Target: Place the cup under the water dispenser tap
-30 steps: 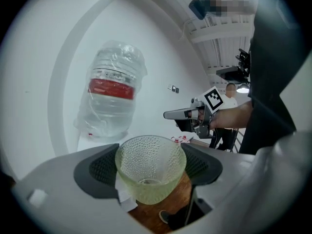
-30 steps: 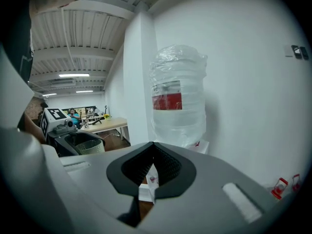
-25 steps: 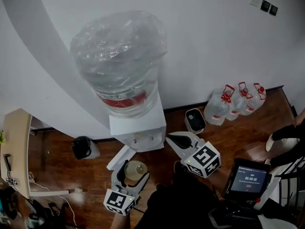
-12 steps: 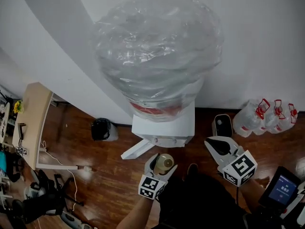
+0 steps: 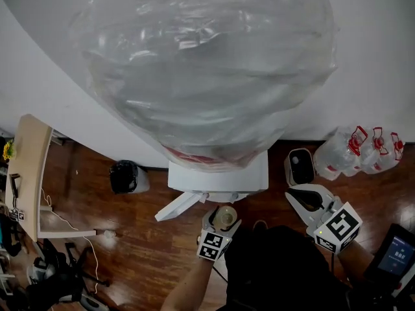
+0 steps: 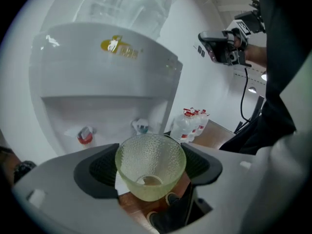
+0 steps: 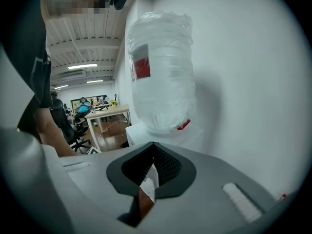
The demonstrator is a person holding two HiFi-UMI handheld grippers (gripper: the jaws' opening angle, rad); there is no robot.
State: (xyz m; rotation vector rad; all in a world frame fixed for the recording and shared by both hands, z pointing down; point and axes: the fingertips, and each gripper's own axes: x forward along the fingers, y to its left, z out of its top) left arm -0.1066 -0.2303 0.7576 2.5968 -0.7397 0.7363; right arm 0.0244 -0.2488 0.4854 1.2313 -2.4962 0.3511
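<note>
1. The left gripper, low centre of the head view, is clamped on the cup. In the left gripper view its dark pads press both sides of the pebbled glass cup, which is upright with its mouth open.
2. The step in hand looks like the approach. The cup is in front of the water dispenser and not yet in its recess.
3. In the left gripper view the red tap is left of centre and the blue-green tap is just above the cup's rim. The cup lines up more nearly with the blue-green one.
4. The next move probably calls for pushing the cup level into the recess under one tap, then setting it down. The ledge it would stand on is hidden behind the cup.
5. The right gripper, lower right of the head view, has its jaws together on nothing, as the right gripper view shows. It is well clear of the taps.
6. Around, from the left edge of the head view:
   - a desk
   - a dark bin
   - a white panel slanting out at the dispenser's foot, just beside the left gripper and the likeliest thing to snag
   - the big wrapped bottle, which blocks the head view of the taps
   - red-capped jugs
   - a screen
</note>
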